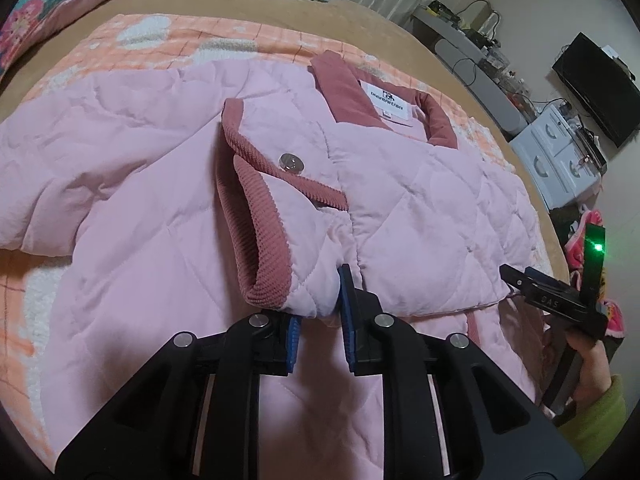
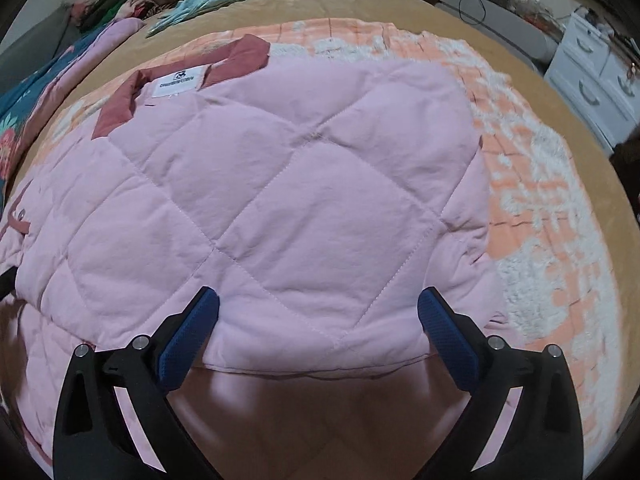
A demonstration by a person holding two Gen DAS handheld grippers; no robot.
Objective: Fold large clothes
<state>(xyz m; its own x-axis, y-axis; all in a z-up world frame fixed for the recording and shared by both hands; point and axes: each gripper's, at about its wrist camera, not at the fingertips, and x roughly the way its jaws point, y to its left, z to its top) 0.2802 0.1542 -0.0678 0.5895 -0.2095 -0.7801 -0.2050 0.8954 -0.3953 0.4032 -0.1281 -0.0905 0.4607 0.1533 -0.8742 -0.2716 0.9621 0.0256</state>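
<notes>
The pink quilted jacket lay spread on an orange-and-white blanket over the bed, collar pointing away from both cameras. The left gripper had its fingers closed on a folded sleeve end, beside the ribbed cuff with its snap button; pink fabric filled the narrow gap between the blue pads. The right gripper stood with fingers spread wide, a folded jacket panel lying between them with its lower edge at the pads, ungripped. In the left wrist view the right gripper sat just beside the panel's right edge
</notes>
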